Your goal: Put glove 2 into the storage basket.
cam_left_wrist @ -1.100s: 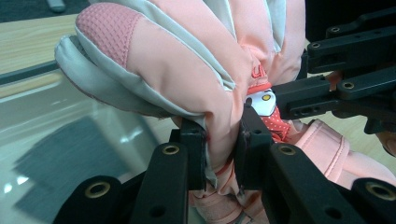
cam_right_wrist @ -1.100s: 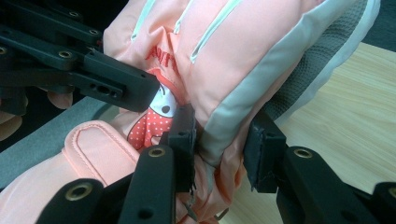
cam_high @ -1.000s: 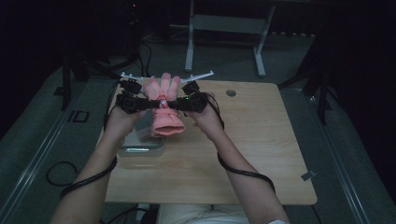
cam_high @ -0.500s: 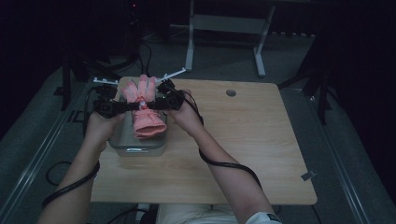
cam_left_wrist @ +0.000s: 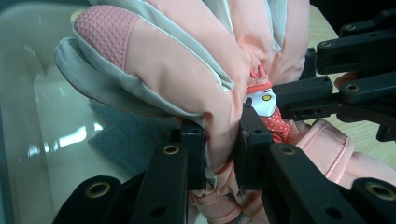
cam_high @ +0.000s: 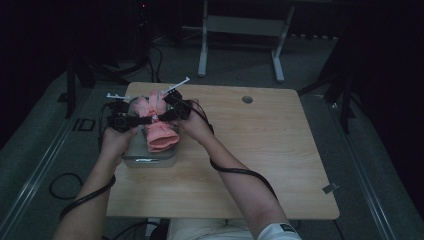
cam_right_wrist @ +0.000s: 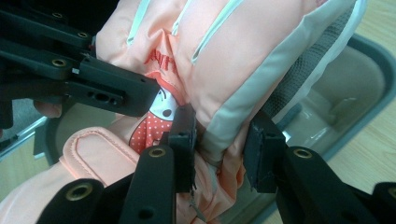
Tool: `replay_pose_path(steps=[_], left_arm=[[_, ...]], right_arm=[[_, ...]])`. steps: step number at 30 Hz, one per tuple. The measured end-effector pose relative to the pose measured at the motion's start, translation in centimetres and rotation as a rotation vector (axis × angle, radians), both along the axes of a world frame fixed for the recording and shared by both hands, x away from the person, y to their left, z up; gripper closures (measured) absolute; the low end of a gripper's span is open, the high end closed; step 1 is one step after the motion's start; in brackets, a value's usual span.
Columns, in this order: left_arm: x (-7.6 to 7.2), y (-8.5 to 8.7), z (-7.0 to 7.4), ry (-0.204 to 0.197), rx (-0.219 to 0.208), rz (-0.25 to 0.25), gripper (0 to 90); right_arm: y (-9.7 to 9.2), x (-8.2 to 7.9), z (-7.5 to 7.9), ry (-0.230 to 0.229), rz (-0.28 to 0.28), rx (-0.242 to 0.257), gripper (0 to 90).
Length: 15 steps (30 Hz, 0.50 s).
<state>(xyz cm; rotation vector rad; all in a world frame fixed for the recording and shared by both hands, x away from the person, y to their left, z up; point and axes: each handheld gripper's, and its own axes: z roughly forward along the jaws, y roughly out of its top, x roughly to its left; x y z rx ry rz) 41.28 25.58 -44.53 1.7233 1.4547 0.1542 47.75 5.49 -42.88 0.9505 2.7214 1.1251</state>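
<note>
Over the clear bin (cam_high: pixel 131 152) on the worktop (cam_high: pixel 260 150), left gripper (cam_left_wrist: pixel 219 140) and right gripper (cam_right_wrist: pixel 219 144) each clamp the pink glove (cam_high: pixel 159 131)

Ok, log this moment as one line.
left gripper: shut on pink glove | right gripper: shut on pink glove | glove over grey bin

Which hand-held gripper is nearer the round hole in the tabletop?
Right. The right hand-held gripper grips the pink glove on the side facing the hole; the left hand-held gripper grips it from the far side, over the grey tray.
</note>
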Motion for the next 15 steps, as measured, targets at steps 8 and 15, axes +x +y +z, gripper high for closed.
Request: replay_pose_path(steps=[8,15], left_arm=[[0.3,0.3,-2.8,0.077,0.020,0.013,75.9],[0.7,0.2,-3.5,0.134,0.090,0.036,75.3]], right_arm=[[1.5,0.3,-2.6,0.045,0.007,-0.074,67.3],[2.5,0.7,-4.1,0.080,0.014,-0.110,67.1]])
